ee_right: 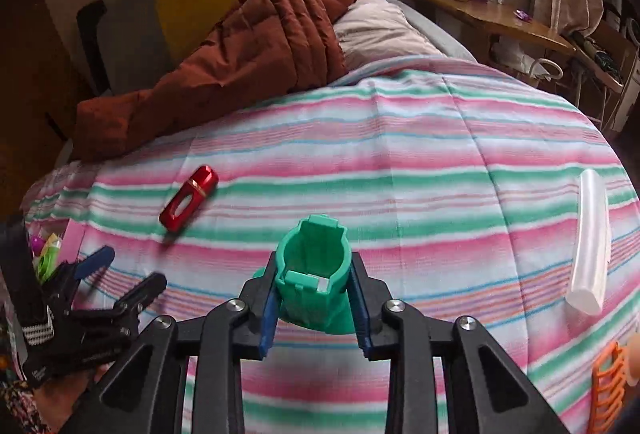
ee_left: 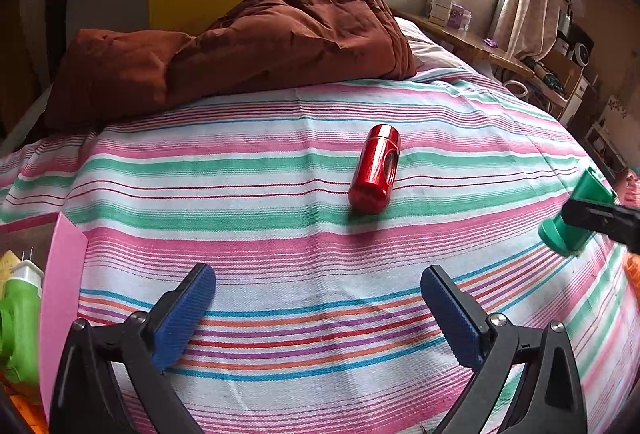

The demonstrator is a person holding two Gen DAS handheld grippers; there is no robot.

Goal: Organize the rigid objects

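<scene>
Red canister (ee_left: 375,169): lies on its side on the striped bedspread (ee_left: 280,234), long axis running away from the left tongs and leaning slightly right, oval window on its flank.
Green holder (ee_right: 316,274): open mouth tilted up and away, long axis forward along the right tongs.
Writing: none legible.
Left tongs (ee_left: 318,310): spread wide, low over the bed, near the canister.
Right tongs (ee_right: 316,308): pinching the green holder above the bed.
White tube (ee_right: 590,242): lies lengthwise at far right.
</scene>
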